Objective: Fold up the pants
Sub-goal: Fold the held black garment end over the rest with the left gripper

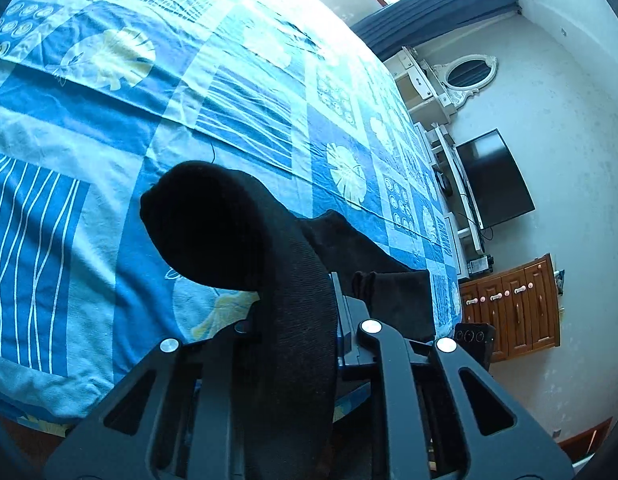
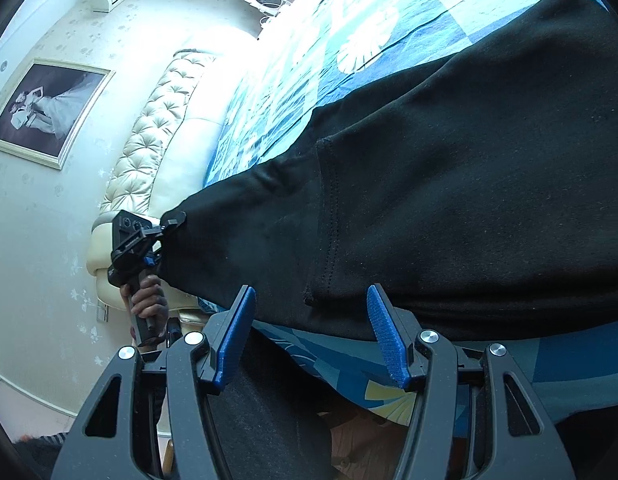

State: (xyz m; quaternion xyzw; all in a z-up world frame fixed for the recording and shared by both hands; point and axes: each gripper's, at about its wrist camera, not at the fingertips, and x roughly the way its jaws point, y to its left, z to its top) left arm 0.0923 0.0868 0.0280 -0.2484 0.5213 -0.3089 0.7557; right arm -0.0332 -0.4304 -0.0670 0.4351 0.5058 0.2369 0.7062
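The black pants [image 2: 449,200] lie spread on the blue patterned bedsheet [image 2: 389,40]. In the left wrist view my left gripper [image 1: 297,312] is shut on a thick fold of the black pants [image 1: 237,240], which bulges up over the fingers and hides the pads. From the right wrist view the left gripper [image 2: 171,222] pinches the pants' far corner, lifted at the bed's edge. My right gripper [image 2: 313,300] is open, its blue pads [image 2: 385,332] apart just short of the pants' near edge, touching nothing.
The bedsheet [image 1: 89,160] covers the whole bed. A tufted cream headboard [image 2: 157,128] and framed photo [image 2: 49,112] stand beyond the left gripper. A television [image 1: 493,180], white shelves and a wooden cabinet [image 1: 513,308] line the wall past the bed's foot.
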